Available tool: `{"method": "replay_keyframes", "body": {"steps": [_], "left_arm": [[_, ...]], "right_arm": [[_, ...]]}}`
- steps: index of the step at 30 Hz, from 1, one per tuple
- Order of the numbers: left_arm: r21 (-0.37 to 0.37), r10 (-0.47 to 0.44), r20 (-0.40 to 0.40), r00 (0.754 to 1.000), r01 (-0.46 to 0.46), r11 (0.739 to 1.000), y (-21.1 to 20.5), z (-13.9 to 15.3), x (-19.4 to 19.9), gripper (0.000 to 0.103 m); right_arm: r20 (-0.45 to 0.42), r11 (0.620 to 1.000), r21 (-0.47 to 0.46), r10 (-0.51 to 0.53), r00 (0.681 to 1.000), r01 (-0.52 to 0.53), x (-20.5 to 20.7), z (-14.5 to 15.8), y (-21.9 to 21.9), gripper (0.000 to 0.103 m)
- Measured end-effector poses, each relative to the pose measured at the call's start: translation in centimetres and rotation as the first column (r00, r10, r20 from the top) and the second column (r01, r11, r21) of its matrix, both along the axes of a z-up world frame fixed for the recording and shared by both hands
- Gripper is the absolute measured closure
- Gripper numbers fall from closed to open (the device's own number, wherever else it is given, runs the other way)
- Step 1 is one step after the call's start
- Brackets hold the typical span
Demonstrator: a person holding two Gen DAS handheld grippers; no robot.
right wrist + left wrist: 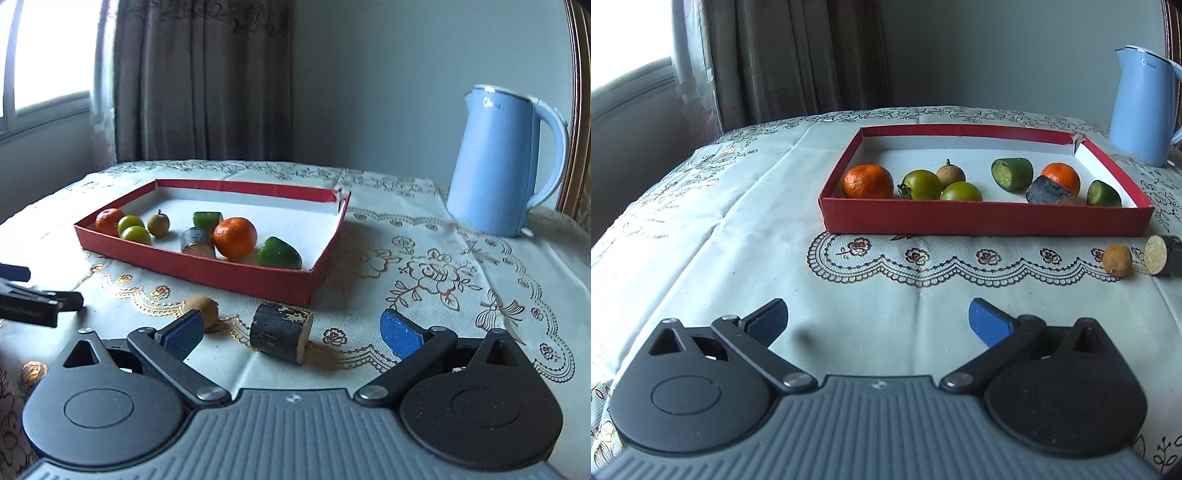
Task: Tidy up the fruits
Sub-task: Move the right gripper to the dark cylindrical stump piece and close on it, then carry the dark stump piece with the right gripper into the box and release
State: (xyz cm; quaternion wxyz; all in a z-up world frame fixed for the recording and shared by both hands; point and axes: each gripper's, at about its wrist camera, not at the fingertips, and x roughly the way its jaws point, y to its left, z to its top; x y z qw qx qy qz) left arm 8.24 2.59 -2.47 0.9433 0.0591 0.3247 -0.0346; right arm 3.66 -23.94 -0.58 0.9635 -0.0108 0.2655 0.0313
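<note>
On the table [701, 229], left wrist view — red tray [986, 221] as landmark. Inside it: two oranges [868, 181], two green round fruits [921, 184], one brown longan [950, 173], two green cut pieces [1012, 172], one dark cut cylinder [1049, 191]. Just outside its near right corner: a second longan [1117, 259] and a dark cylinder piece [1165, 255]. Left gripper [877, 321] spread wide, holding nothing, well short of the tray.

Right wrist view — right gripper [291, 328] spread, nothing pinched; dark cylinder piece [281, 331] lies between its fingers, near the tray [221, 271]. Blue kettle [498, 166] stands right of the tray.
</note>
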Motion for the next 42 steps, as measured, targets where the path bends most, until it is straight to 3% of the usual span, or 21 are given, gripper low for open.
{"method": "replay_keyframes", "body": {"steps": [3, 5, 6, 7, 10, 16, 23, 29, 42], "left_arm": [[-0.01, 0.0, -0.005, 1.0, 0.0, 1.0, 0.2, 0.0, 0.1, 0.0], [-0.017, 0.0, -0.008, 1.0, 0.0, 1.0, 0.2, 0.0, 0.2, 0.0], [-0.019, 0.0, -0.009, 1.0, 0.0, 1.0, 0.3, 0.0, 0.2, 0.0], [-0.021, 0.0, -0.01, 1.0, 0.0, 1.0, 0.3, 0.0, 0.2, 0.0], [-0.028, 0.0, -0.013, 1.0, 0.0, 1.0, 0.4, -0.1, 0.3, 0.0], [-0.033, 0.001, -0.015, 1.0, -0.001, 0.999, 0.4, 0.0, 0.2, 0.0], [-0.032, 0.001, -0.014, 1.0, -0.001, 1.0, 0.4, 0.0, 0.2, 0.0], [-0.028, 0.001, -0.012, 1.0, -0.001, 1.0, 0.4, 0.0, 0.2, 0.0], [-0.037, 0.003, -0.016, 1.0, -0.004, 0.999, 0.5, 0.0, 0.2, 0.0]], "right_arm": [[-0.038, 1.0, -0.01, 0.006, 0.999, -0.006, 1.0, -0.4, 0.4, 0.015], [-0.074, 1.0, 0.003, 0.007, 0.997, -0.007, 1.6, -0.7, 0.4, 0.035], [-0.092, 1.0, 0.013, 0.003, 0.996, -0.002, 1.9, -0.9, 0.3, 0.053], [-0.109, 1.0, 0.026, 0.004, 0.994, -0.001, 2.2, -1.1, 0.2, 0.06], [-0.124, 0.999, 0.045, 0.007, 0.992, -0.001, 2.4, -1.2, 0.0, 0.065], [-0.089, 0.998, 0.061, 0.006, 0.996, -0.001, 1.8, -0.7, 0.1, 0.067], [0.092, 0.998, 0.055, 0.019, 0.996, -0.024, 0.3, 3.3, 0.9, 0.067], [0.171, 1.0, 0.026, -0.004, 0.985, -0.001, 3.5, 5.1, 1.0, 0.067], [0.096, 0.996, 0.069, -0.054, 0.994, 0.048, 10.5, 2.6, 0.2, 0.067]]}}
